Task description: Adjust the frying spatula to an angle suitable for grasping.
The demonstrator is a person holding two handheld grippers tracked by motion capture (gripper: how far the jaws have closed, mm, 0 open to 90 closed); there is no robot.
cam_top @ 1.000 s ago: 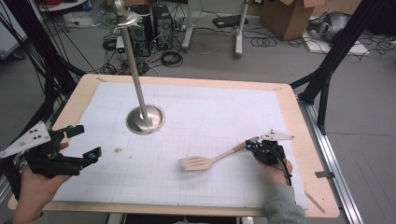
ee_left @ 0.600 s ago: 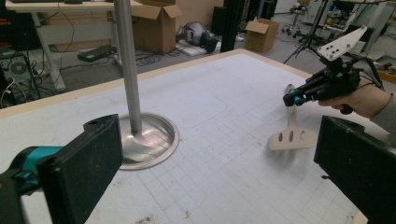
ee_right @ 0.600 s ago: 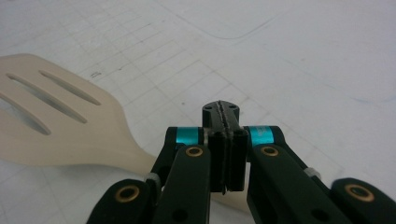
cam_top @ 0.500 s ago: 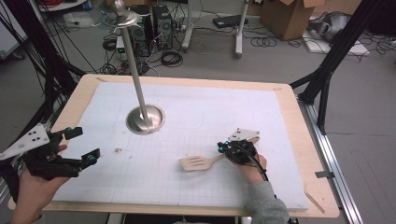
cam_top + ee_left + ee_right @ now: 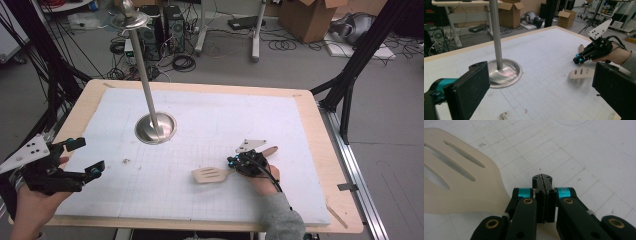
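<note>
Steel pole stand (image 5: 155,127) beyond wooden spatula (image 5: 211,174)

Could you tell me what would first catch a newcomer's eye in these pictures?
Probably the tall metal pole rising from its round base at the mat's left-centre. Next, the slotted wooden spatula lying near the front right, with the right tool shut, right over its handle. The left tool waits open at the table's left edge.

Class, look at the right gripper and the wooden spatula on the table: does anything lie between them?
Nothing visible does. The right gripper, jaws shut, sits right over the wooden spatula where handle meets slotted blade. The nearby mat is bare, and the metal stand is well off to one side.
</note>
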